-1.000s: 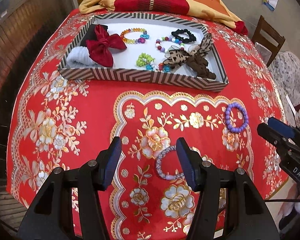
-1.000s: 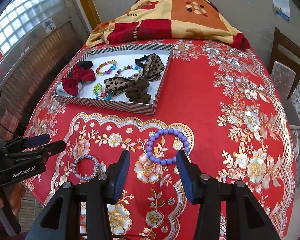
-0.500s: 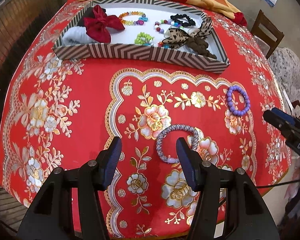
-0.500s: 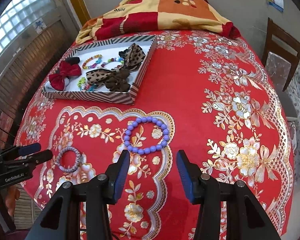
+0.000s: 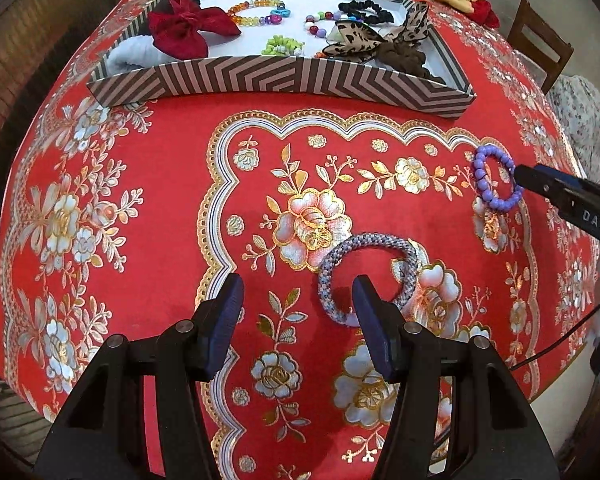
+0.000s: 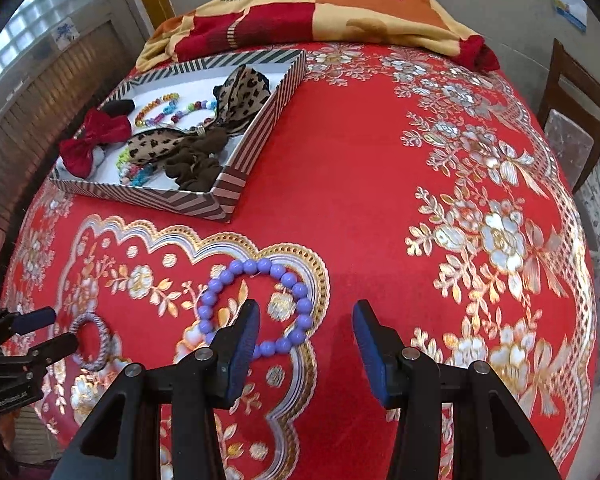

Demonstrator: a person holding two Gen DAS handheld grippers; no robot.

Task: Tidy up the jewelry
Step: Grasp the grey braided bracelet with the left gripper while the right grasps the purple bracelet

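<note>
While both grippers stand open, the left gripper (image 5: 298, 300) straddles the grey woven bracelet (image 5: 366, 276); the right gripper (image 6: 305, 326) straddles the purple bead bracelet (image 6: 256, 306).

A folded red and yellow blanket (image 6: 332, 8) lies at the far end of the surface, on a red flowered cloth (image 6: 380, 168); a wooden chair (image 6: 572, 120) stands beside it
</note>
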